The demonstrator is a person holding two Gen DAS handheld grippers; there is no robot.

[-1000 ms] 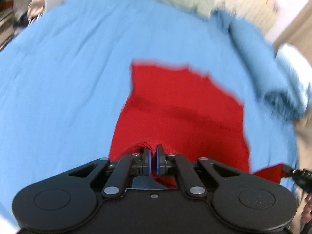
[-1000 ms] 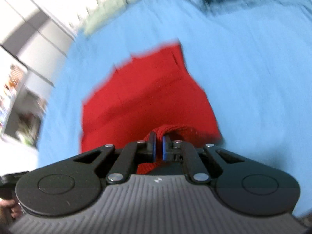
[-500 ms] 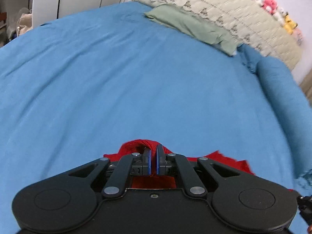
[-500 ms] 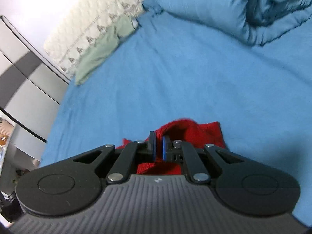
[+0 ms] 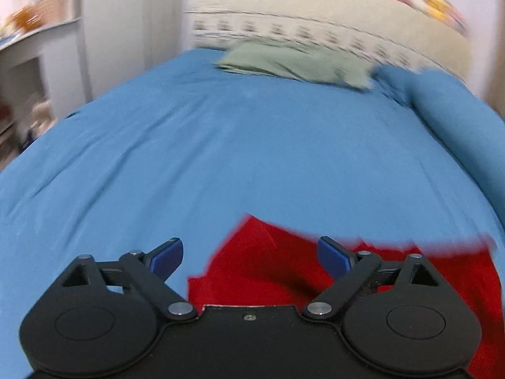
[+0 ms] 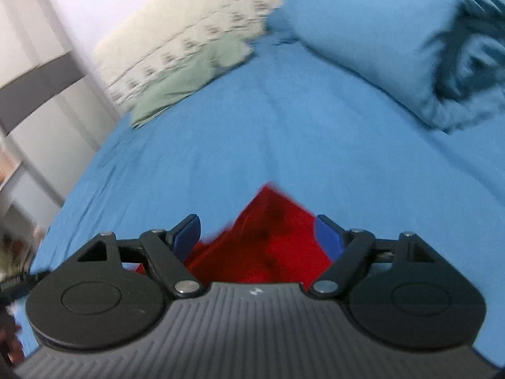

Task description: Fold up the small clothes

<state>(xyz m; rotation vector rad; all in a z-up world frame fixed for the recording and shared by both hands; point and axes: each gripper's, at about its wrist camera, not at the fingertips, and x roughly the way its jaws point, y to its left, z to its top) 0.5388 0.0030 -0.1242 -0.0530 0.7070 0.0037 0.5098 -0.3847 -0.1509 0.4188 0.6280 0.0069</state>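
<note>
A red garment (image 5: 284, 268) lies folded on the blue bed sheet (image 5: 221, 158), low in the left wrist view. My left gripper (image 5: 251, 255) is open above its left part, blue pads spread wide, holding nothing. In the right wrist view the red garment (image 6: 265, 246) shows as a pointed corner between the fingers. My right gripper (image 6: 257, 232) is open over it and empty. Both views are blurred by motion.
A folded pale green cloth (image 5: 293, 63) lies at the far end of the bed by the cream headboard (image 5: 315, 15). A rolled blue duvet (image 6: 394, 38) lies along the right side. White cupboards (image 5: 120, 31) stand to the left.
Both grippers were shut on the red garment and carried its edge forward over itself. Now both have opened and let go, and the garment lies on the sheet.
</note>
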